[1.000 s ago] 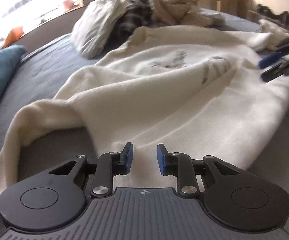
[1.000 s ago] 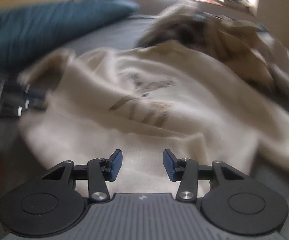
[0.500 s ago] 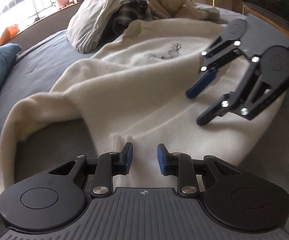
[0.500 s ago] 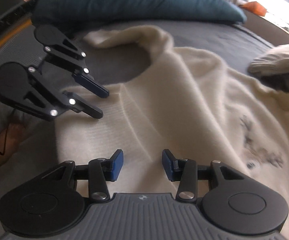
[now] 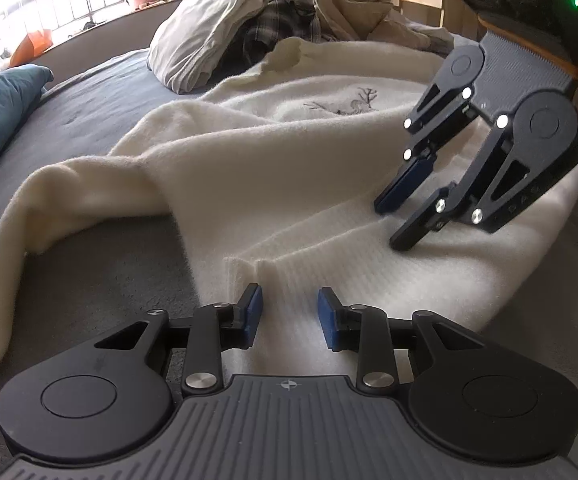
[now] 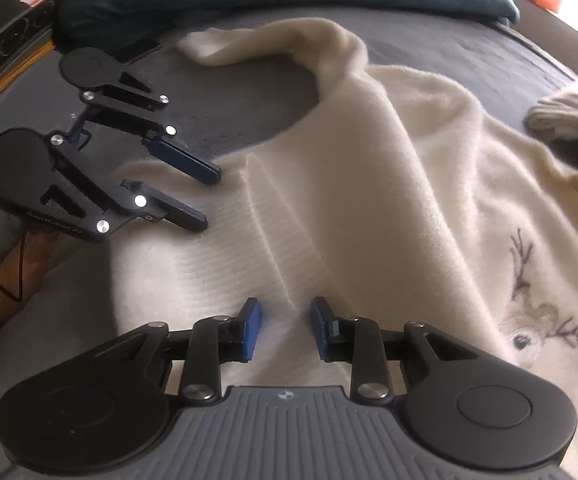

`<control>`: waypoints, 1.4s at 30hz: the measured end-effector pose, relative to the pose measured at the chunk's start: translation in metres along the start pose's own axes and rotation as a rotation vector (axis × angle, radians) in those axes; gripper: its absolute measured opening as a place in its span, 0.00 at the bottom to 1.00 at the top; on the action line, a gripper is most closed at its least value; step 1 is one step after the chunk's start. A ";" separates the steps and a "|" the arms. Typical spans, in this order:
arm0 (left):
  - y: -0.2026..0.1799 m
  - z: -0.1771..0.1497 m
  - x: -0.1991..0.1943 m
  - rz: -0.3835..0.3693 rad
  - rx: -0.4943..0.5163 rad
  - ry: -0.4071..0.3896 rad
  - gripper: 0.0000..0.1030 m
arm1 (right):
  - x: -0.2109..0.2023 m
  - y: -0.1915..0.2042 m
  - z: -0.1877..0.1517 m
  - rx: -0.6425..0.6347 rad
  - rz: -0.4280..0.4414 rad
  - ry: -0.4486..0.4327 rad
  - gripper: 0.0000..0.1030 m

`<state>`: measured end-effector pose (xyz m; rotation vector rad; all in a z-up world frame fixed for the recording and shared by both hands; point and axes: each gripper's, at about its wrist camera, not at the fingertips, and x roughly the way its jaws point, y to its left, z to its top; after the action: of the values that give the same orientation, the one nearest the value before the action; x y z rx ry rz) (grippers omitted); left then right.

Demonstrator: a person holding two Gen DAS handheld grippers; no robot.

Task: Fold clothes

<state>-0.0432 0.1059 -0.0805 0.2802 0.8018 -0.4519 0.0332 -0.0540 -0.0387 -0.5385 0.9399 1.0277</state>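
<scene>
Jaws parted on both tools, nothing held. Left gripper (image 5: 289, 316) sits low at the ribbed hem of the cream sweater (image 5: 289, 152); right gripper (image 6: 283, 326) hovers over the same hem band farther along. Sweater lies spread but rumpled on the grey bed (image 5: 101, 280), one sleeve (image 5: 49, 200) trailing off. Risk: pinching only the top layer of the knit, so the hem lifts unevenly and the fold skews.
</scene>
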 end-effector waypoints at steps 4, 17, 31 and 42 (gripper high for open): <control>0.001 -0.002 -0.002 0.000 -0.004 -0.009 0.31 | -0.003 0.005 0.003 -0.015 0.043 0.041 0.07; 0.020 0.004 -0.001 0.030 -0.117 -0.006 0.40 | -0.022 0.028 0.005 -0.121 -0.250 -0.098 0.04; 0.020 0.014 0.010 0.058 -0.110 0.021 0.37 | 0.007 0.030 -0.005 -0.101 -0.313 -0.071 0.04; 0.020 0.018 0.010 0.071 -0.104 0.005 0.07 | -0.001 0.044 -0.003 -0.124 -0.397 -0.116 0.04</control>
<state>-0.0158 0.1133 -0.0743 0.2127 0.8149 -0.3424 -0.0078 -0.0367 -0.0377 -0.7278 0.6359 0.7502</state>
